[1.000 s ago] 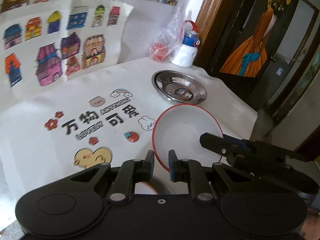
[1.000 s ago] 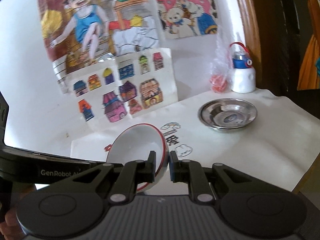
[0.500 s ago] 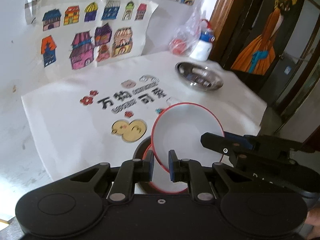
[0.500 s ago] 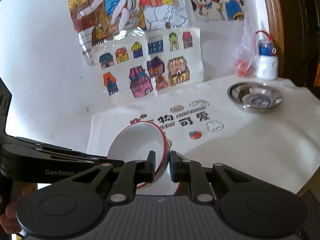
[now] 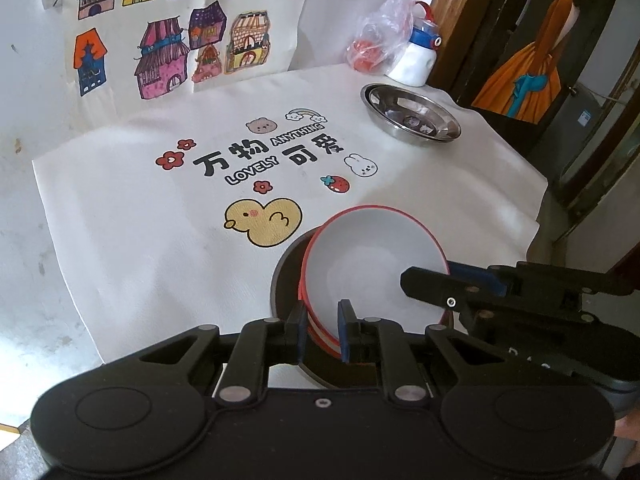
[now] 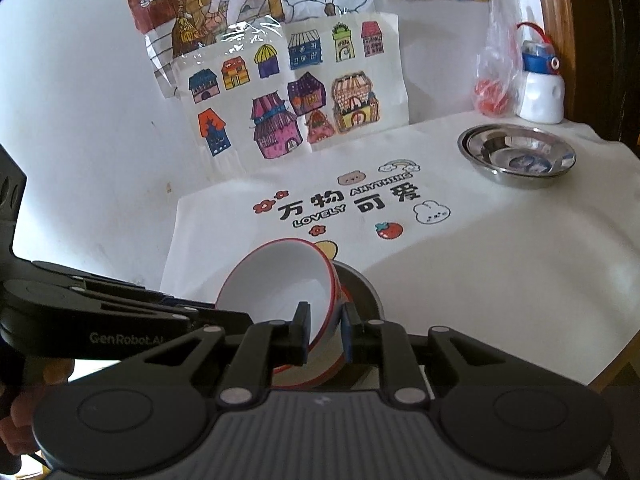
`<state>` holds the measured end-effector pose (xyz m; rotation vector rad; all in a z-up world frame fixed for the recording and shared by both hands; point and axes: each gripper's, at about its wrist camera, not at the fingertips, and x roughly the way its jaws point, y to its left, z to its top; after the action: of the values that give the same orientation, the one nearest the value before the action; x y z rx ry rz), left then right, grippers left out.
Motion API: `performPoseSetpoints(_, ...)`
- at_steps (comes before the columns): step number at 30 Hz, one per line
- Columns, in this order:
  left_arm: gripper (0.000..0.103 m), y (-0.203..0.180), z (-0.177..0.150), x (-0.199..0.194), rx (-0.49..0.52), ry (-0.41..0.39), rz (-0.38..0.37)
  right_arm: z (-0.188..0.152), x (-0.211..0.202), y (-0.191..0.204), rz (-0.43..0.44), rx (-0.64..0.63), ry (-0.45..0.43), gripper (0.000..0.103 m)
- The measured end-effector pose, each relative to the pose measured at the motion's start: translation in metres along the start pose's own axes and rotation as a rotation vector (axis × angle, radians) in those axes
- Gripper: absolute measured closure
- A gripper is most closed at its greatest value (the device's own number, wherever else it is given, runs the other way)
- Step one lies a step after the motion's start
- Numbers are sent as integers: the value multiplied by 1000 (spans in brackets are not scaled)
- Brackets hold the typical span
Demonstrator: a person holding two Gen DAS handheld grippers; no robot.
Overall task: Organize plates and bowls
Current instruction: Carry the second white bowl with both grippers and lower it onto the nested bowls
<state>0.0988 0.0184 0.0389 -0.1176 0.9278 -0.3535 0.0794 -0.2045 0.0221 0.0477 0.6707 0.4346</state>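
Holding the bowl (image 5: pixel 372 256) over the dark plate (image 5: pixel 286 276), near the bench (image 6: pixel 520 280) edge.
My left gripper (image 5: pixel 322 330) clamps its rim; my right gripper (image 6: pixel 325 334), rim between, is opening.

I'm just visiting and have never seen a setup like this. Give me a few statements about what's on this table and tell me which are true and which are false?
1. Both grippers have their fingers around the rim of the red-rimmed white bowl. True: the left gripper pinches the near rim, and the right gripper, whose jaws are opening, has the rim between its fingers.
2. The bowl sits over a dark plate. True.
3. The steel dish is stacked under the bowl. False: it stands apart, near the white bottle.
4. The bowl is full of soup. False: it looks empty.
5. The cloth is plain. False: it has cartoon prints and lettering.
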Motion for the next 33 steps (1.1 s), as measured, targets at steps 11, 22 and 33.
performPoseSetpoints(11,87,-3,2,5,24,22,29,0,3,-3,8,0,11,81)
performPoseSetpoints(22,87,-4,3,6,15,21,27,-3,2,2,-20,-45,-1,77)
performPoseSetpoints(33,86,-4,3,5,11,21,24,-6,-2,1,-13,-39,-22,77)
